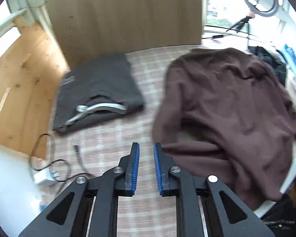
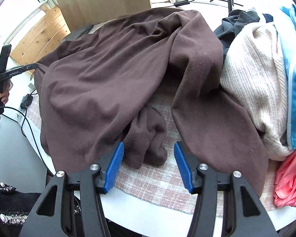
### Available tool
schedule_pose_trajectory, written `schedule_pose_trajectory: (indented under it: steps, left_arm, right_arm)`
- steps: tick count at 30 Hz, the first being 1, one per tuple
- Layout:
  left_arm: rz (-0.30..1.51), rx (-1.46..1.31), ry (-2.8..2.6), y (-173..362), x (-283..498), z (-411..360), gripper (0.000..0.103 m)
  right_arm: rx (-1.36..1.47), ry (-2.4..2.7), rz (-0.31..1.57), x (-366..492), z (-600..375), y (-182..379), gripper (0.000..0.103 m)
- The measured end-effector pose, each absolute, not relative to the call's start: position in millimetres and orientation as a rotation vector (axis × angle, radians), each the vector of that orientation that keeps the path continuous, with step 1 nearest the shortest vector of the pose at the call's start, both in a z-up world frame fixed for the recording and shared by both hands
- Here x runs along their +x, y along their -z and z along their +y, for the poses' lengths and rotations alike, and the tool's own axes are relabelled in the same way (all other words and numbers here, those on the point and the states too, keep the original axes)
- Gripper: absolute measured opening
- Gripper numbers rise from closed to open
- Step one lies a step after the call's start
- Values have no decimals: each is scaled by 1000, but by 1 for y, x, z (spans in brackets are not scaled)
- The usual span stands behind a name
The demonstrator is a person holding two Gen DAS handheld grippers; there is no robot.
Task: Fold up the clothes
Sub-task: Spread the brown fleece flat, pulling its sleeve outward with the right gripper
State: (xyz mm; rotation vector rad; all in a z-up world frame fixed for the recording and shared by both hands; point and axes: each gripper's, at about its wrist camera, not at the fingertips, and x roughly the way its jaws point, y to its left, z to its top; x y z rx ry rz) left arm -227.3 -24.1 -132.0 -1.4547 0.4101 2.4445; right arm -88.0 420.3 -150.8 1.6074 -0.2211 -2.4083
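Your right gripper (image 2: 149,154) waits wide apart over a bunched bit of the brown top (image 2: 112,75) near the table's (image 2: 148,215) front edge, ready to grab, while your left gripper (image 1: 146,152) hangs nearly pinched, holding nothing.

We read only small white lettering on the left gripper (image 2: 19,71) body, too small to make out; the grey folded garment's (image 1: 96,90) print is blurred.
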Motion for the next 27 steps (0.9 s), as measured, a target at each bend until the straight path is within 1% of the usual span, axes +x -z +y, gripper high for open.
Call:
schedule_pose_trajectory:
  steps: [1,4,5,6,7,8,10,12,14,15,16,17,18,19,21,24,27]
  left_arm:
    - [403,-1480,-2471,132,-226,-35,25]
    - [368,-1551,-2529,134,-220,-66,25]
    - [294,-1552,-2442,139,-211,-65,27]
    - [243,-1549,-2355,145,-198,-59,34]
    - [211,-1542,-2285,153,-186,-49,44]
    - [200,-1539,-2234,162,-175,-37,47]
    - [223,-1559,-2185,179,-164,-11,48]
    - [234,-1599,-2192,197,-169,4,48]
    - [186,-1612,-2222,208,-181,9,48]
    - [160,-1612,-2234,212,-187,13,44]
    - [145,-1601,-2233,212,-190,18,25]
    - [129,-1590,-2231,213,-194,24,11]
    - [114,-1580,-2229,213,-197,29,5]
    - [100,-1563,-2228,211,-200,34,5]
    - [76,-1480,-2235,186,-195,37,5]
    - [47,-1346,-2279,128,-188,22,5]
    - [110,-1224,-2410,74,-189,-9,5]
  right_arm:
    - [1609,2409,-227,-88,424,151,52]
    - [1614,2394,-206,-93,424,154,52]
    - [1611,2381,-181,-94,424,154,52]
    - [1607,2367,-156,-96,423,155,52]
    - [1604,2354,-133,-97,419,156,52]
    - [1602,2342,-112,-99,416,158,52]
    - [1602,2322,-86,-103,409,160,52]
    - [1604,2286,-78,-108,400,165,52]
    - [1601,2232,-46,-111,386,170,53]
    - [1604,2224,-15,-113,379,173,53]
    - [1608,2229,17,-115,373,175,53]
    - [1611,2234,44,-117,367,177,53]
    - [1612,2241,57,-118,364,178,53]
    - [1611,2247,57,-118,362,178,53]
    - [1606,2257,37,-118,365,175,53]
    - [1592,2294,-9,-112,381,165,53]
    - [1573,2340,-87,-107,402,155,53]
